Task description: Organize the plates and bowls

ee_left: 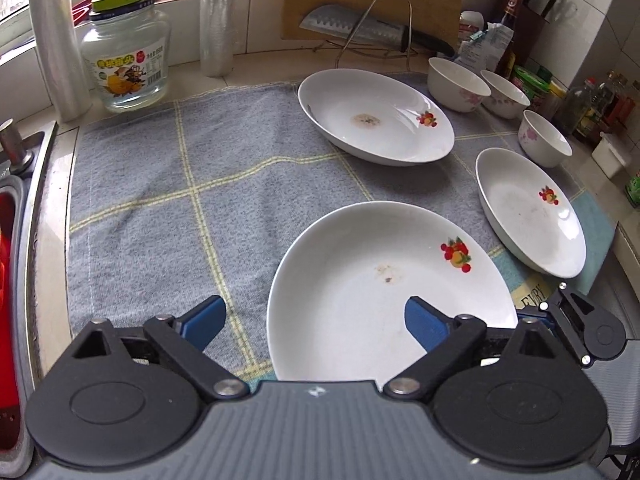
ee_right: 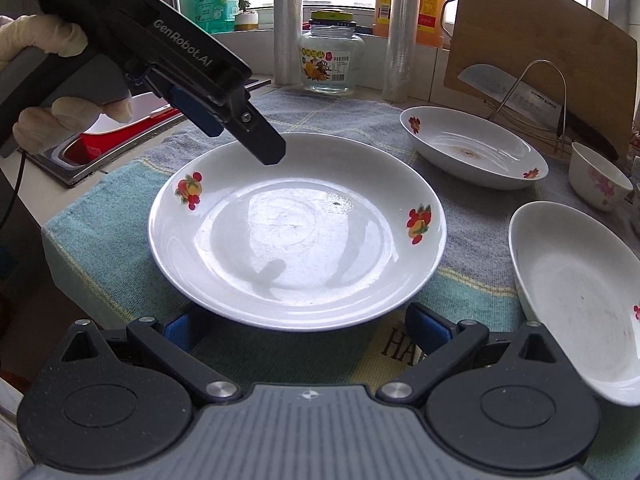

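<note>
Nothing is stacked yet: 3 plates and 3 bowls [ee_left: 458,84] sit apart on the bench towel [ee_left: 160,184]. My left tongs [ee_left: 316,322] straddle the near plate's [ee_left: 384,292] rim, apart (not gripping); my right tongs [ee_right: 304,326] hang apart, empty.

You've got 3 plates [ee_left: 376,116] [ee_left: 532,212] [ee_left: 384,292] & 3 bowls [ee_left: 458,84] [ee_left: 505,94] [ee_left: 545,138] on the towel [ee_left: 160,200]; also 1 glass jar [ee_left: 126,50], 1 knife [ee_left: 360,30].

In the left wrist view the nearest plate [ee_left: 360,280] loses its near rim behind the left gripper [ee_left: 316,320]. In the right wrist view the right-hand plate [ee_right: 580,300] is cut by the picture's edge. The jar [ee_left: 126,56] label's print is too small to read.
</note>
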The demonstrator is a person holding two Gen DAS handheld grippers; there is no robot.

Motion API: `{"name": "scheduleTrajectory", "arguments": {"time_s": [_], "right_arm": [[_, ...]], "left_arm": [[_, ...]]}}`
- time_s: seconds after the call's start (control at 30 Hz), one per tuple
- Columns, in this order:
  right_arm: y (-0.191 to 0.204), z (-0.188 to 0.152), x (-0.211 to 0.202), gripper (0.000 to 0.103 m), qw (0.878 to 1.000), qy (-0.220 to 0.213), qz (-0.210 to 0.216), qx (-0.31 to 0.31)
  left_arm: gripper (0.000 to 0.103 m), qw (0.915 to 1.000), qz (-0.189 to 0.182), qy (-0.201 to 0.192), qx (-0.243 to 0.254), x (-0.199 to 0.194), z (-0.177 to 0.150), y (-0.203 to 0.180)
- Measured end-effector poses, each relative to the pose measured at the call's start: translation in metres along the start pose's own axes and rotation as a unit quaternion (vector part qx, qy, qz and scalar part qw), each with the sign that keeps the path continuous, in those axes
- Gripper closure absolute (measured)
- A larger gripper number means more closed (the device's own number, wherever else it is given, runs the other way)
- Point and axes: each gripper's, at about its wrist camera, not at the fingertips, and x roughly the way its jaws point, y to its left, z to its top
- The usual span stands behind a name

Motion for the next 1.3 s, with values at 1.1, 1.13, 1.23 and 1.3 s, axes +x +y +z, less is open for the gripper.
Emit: {"name": "scheduleTrajectory", "arguments": {"time_s": [1.1,1.13,1.23,1.3], "right_arm": [[-0.008,-0.004,0.001,0.000,0.998,-0.039,0.036,-0.034],[-0.008,-0.004,0.001,0.000,0.998,-0.038,0.036,-0.035],[-0.008,-0.003,0.002,0.000,0.998,-0.035,0.036,-0.038],[-0.008,-0.003,0.002,0.000,0.998,-0.035,0.036,-0.035]], "left_arm": [[0.029,0.9924,-0.067,0.102,0.020,0.050,0.036,0.003],[0.029,0.9917,-0.072,0.104,0.022,0.051,0.037,0.004],[0.029,0.9902,-0.084,0.107,0.031,0.051,0.037,0.006],[0.029,0.9897,-0.089,0.107,0.034,0.052,0.039,0.006]]}}
